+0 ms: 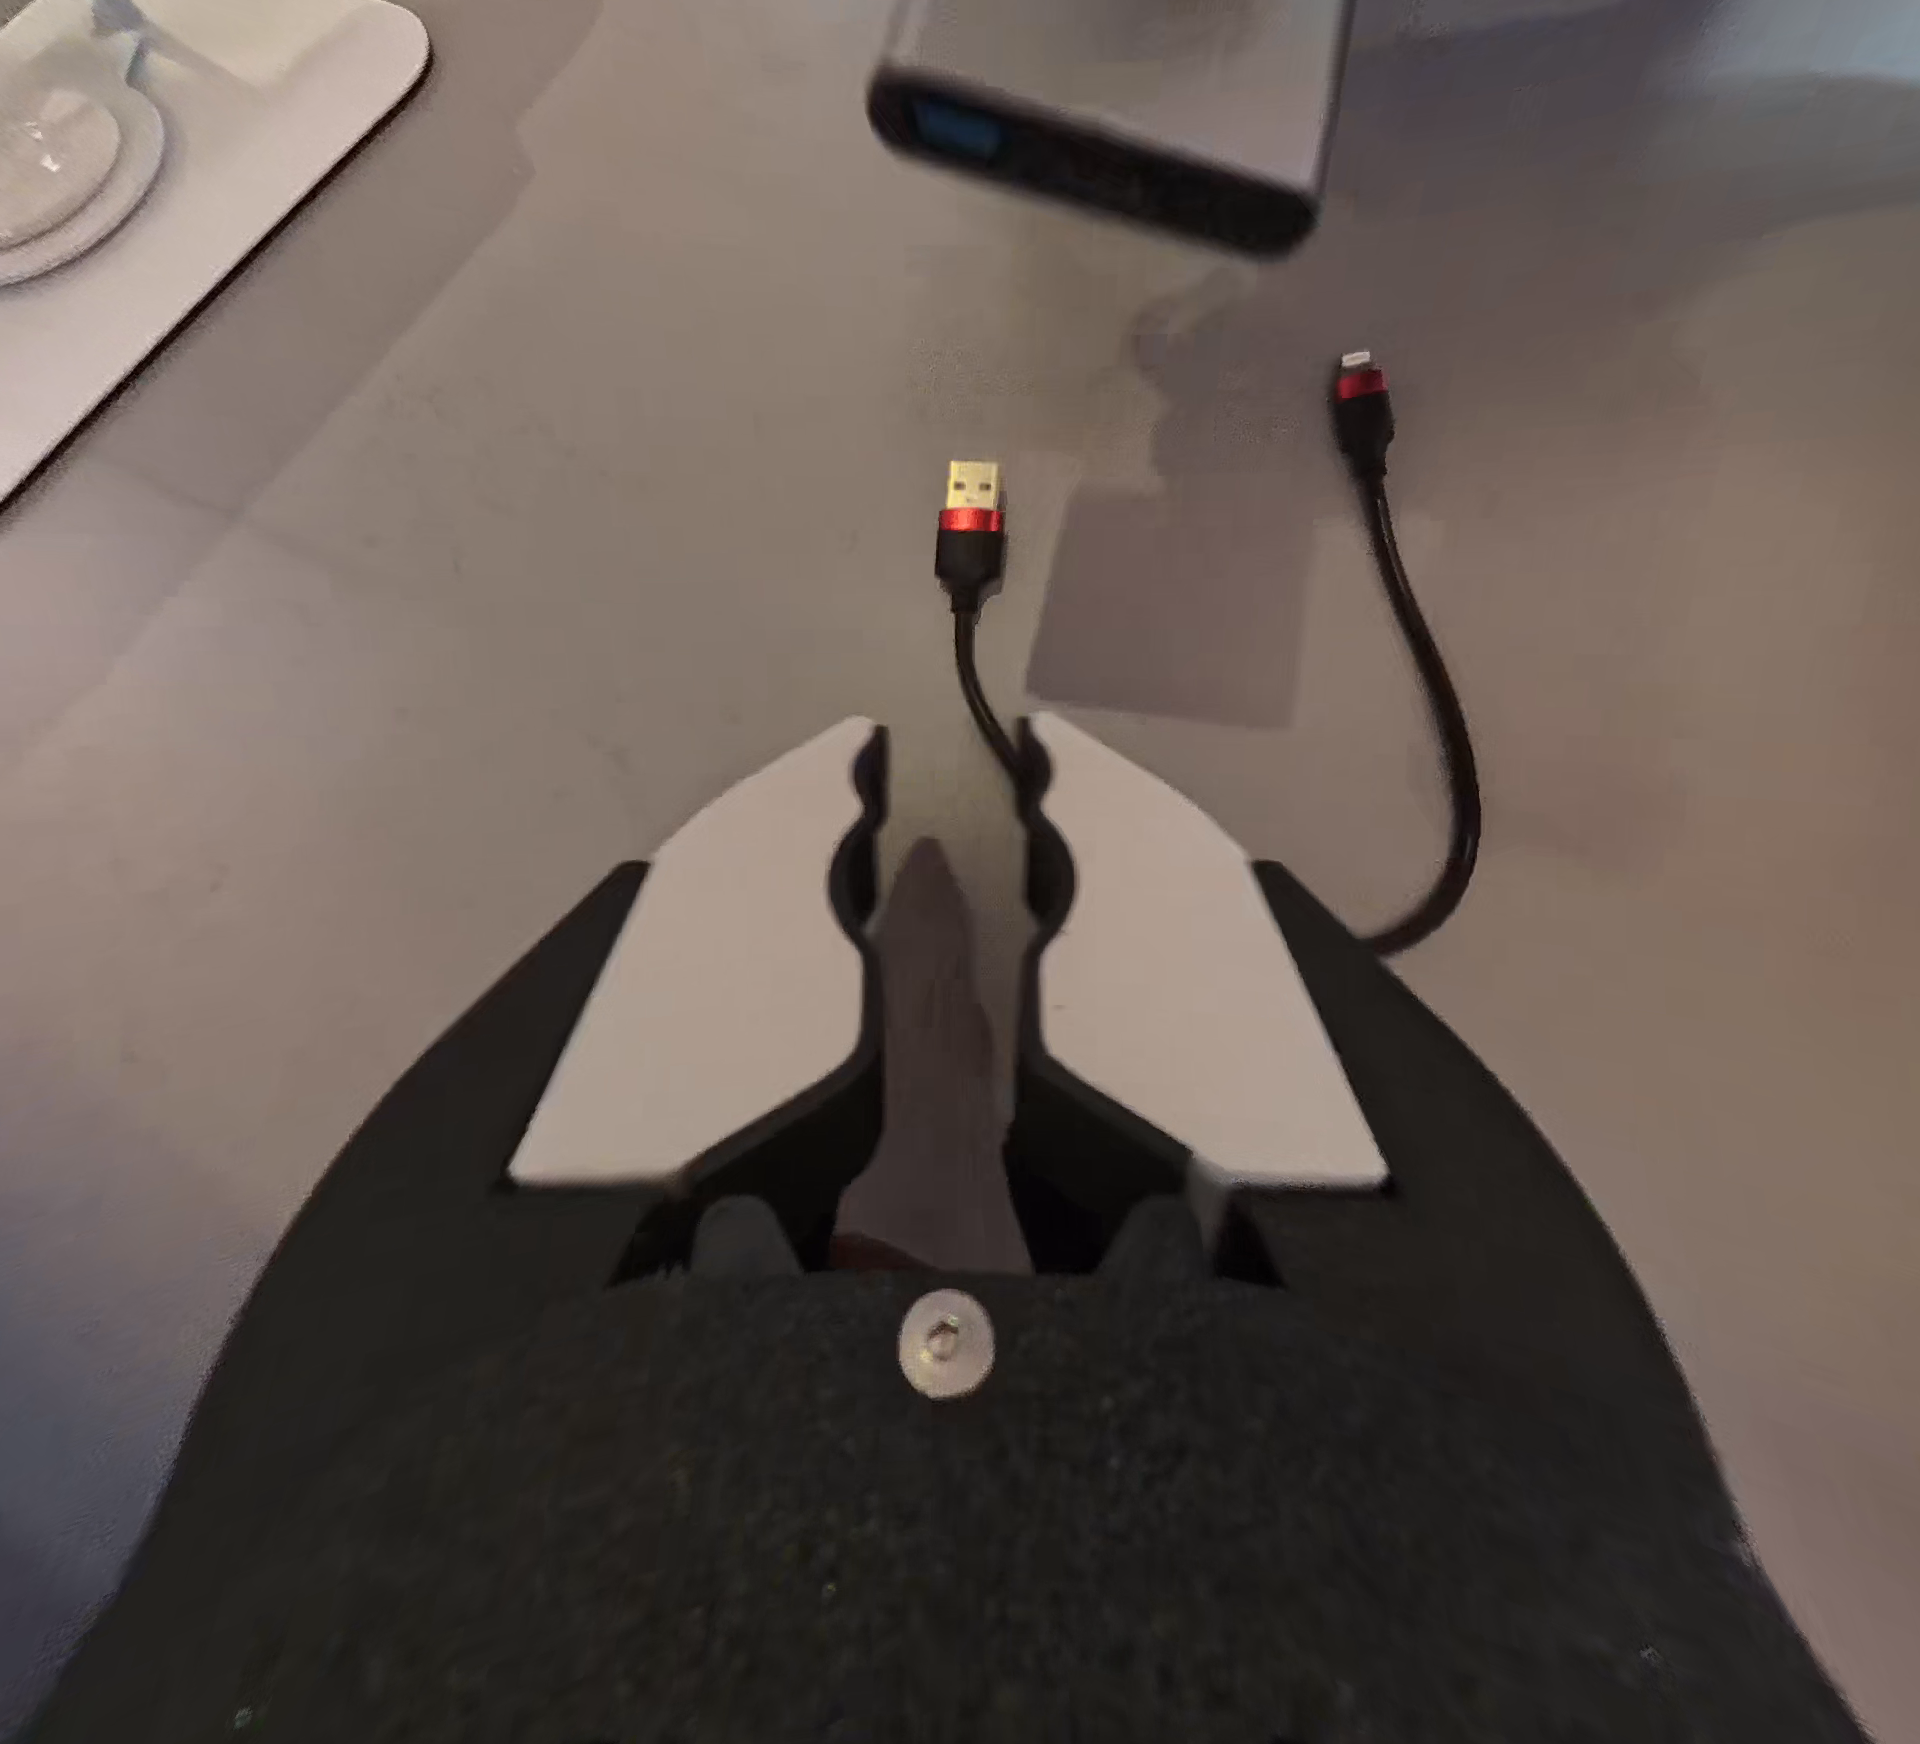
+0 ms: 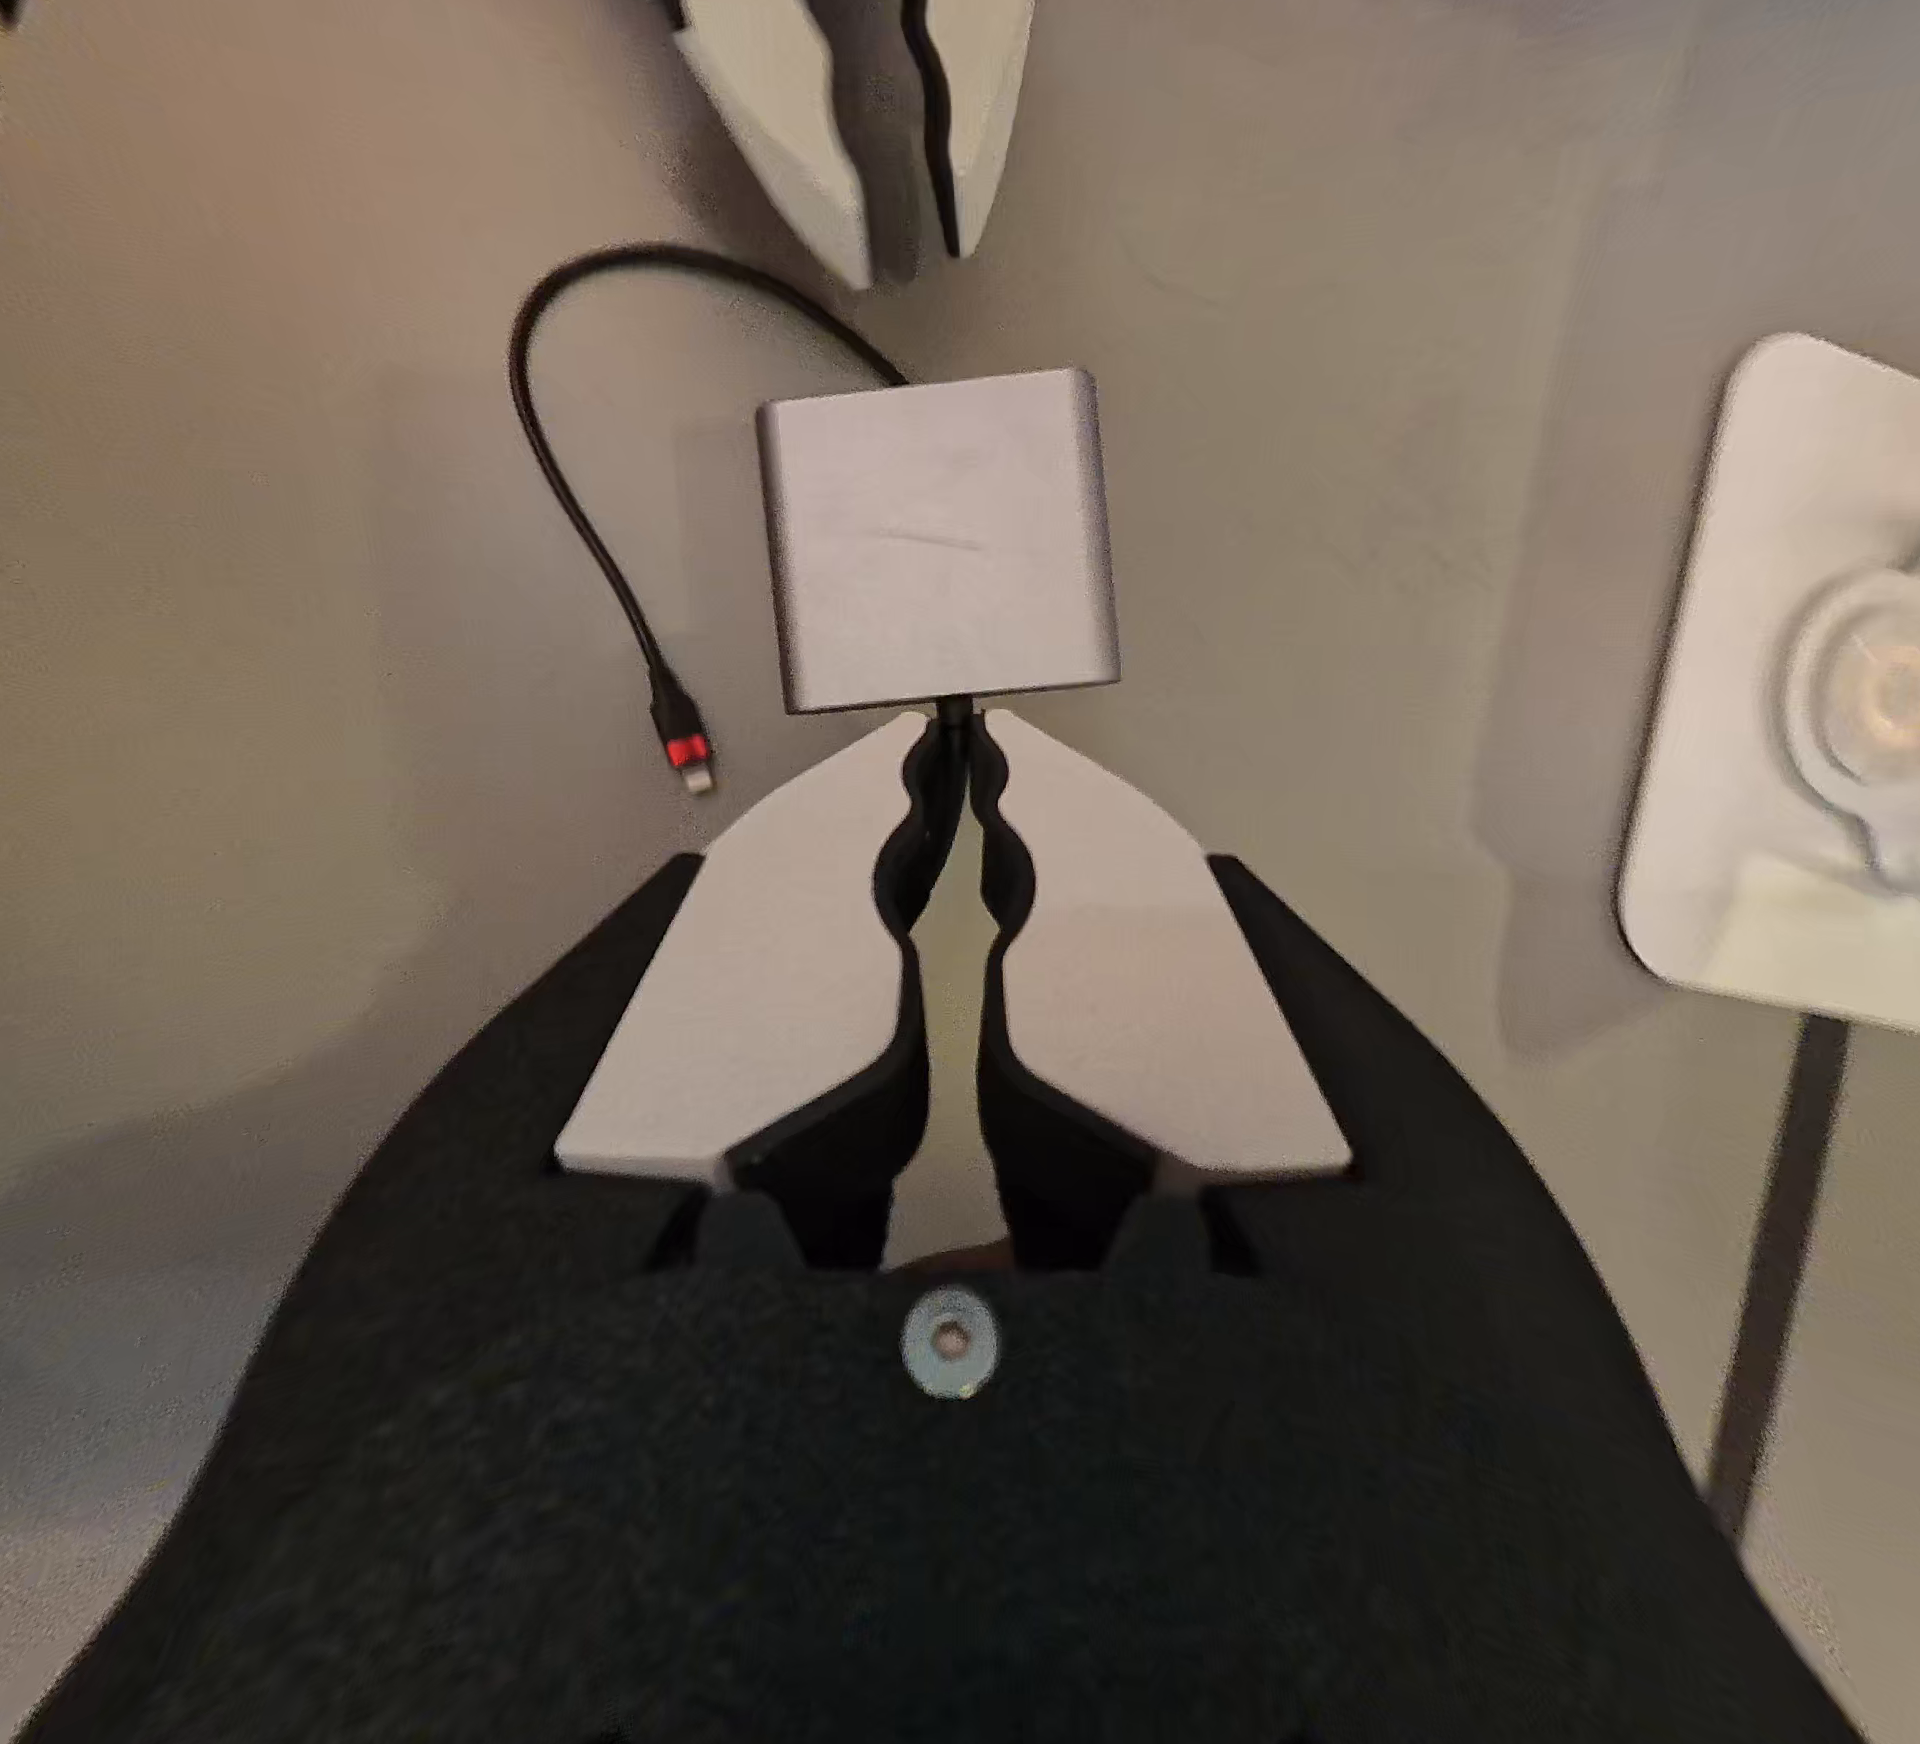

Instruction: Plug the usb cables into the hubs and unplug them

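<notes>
Black cable (image 1: 977, 686) is sitting right at the tips of the left gripper (image 1: 954, 738), running up between its fingers, which are spread apart. It's lying against the inner edge of the right-hand finger (image 1: 1049, 759), with open space showing on the other side, so nothing's getting squeezed there. Its gold plug (image 1: 975, 489) with the red collar is pointing straight ahead of the gripper, resting on the grey table (image 1: 520, 551). Off to the gripper's right, the same cable is looping round and ending in a small connector (image 1: 1361, 390), also red-collared.

Further ahead and a bit to the right, the grey hub (image 1: 1122, 42) is hanging in the air, blurry, with a blue port facing back toward the left gripper. Its shadow is falling on the table underneath.

Over on the right gripper (image 2: 954, 733), the fingers are pressed together, pinching the hub's short black lead (image 2: 951, 728) right where it comes out of the casing. So the hub (image 2: 935, 541) is sitting just past its fingertips, dangling off that lead. The small connector (image 2: 686, 759) is lying to that gripper's left.

Way off to the left gripper's left side, a white stand (image 1: 260, 63) is sitting on the table.
</notes>
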